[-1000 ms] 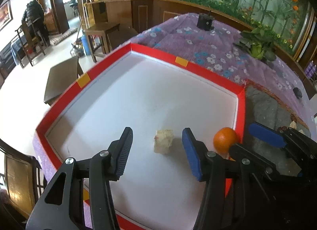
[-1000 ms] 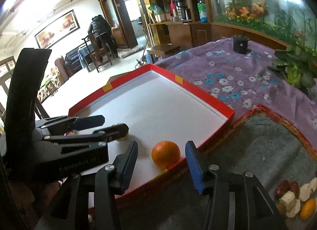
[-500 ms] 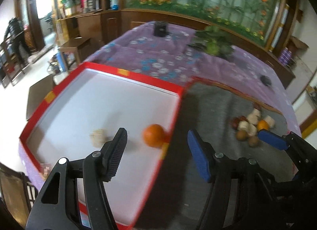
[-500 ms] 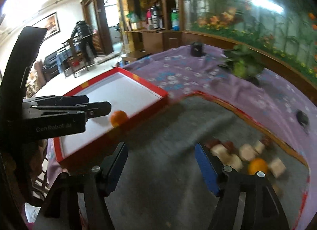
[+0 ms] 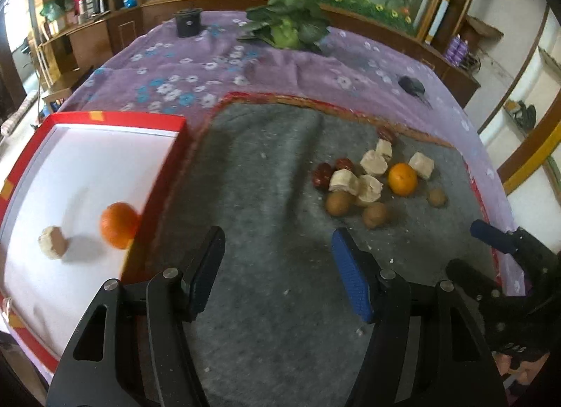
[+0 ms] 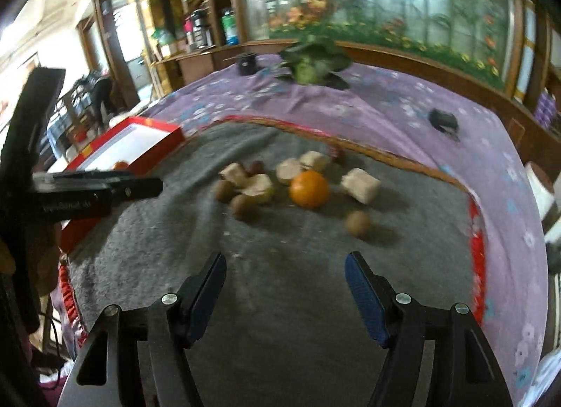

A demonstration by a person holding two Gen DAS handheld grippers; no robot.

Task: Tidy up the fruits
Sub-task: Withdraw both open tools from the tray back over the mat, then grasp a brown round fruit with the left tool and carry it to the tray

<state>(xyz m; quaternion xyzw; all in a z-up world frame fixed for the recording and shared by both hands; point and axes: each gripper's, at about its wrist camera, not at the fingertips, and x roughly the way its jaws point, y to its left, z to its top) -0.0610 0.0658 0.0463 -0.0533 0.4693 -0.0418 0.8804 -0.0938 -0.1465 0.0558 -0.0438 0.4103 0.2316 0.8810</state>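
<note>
Two grippers: both empty, jaws standing wide, nothing between the pads
left gripper (image 5: 277, 273): over bare grey felt mat (image 5: 266, 175), beside the tray's right wall
right gripper (image 6: 285, 294): over the same mat, pointed at the fruit pile, well short of it
tray: red-rimmed white tray (image 5: 180, 147) on the left; holds one orange (image 5: 118, 220) against the right wall and one pale chunk (image 5: 52, 242) just beside it
pile: loose cluster on the mat, right of centre; second orange (image 6: 309, 188), pale cut chunks (image 6: 361, 185), brown round fruits (image 6: 357, 224), dark red fruits (image 5: 322, 175)
closest loose piece: lone brown fruit, apart from the cluster, nearest the right gripper
handling, orange: likely firm, round, smooth skin; will roll; take across the widest middle, pads on opposite sides
handling, chunks: look soft and crumbly (crumbs on the mat); grip flat faces lightly
handling, brown fruits: small, light, round; may squirt out of the pads; centre them
handling, red fruits: small, partly hidden behind chunks; hard to reach first
step, judged: reaching for the next pieces; most of the pile not yet in the tray
risk: cluster pieces touch, so a pad could knock neighbours
</note>
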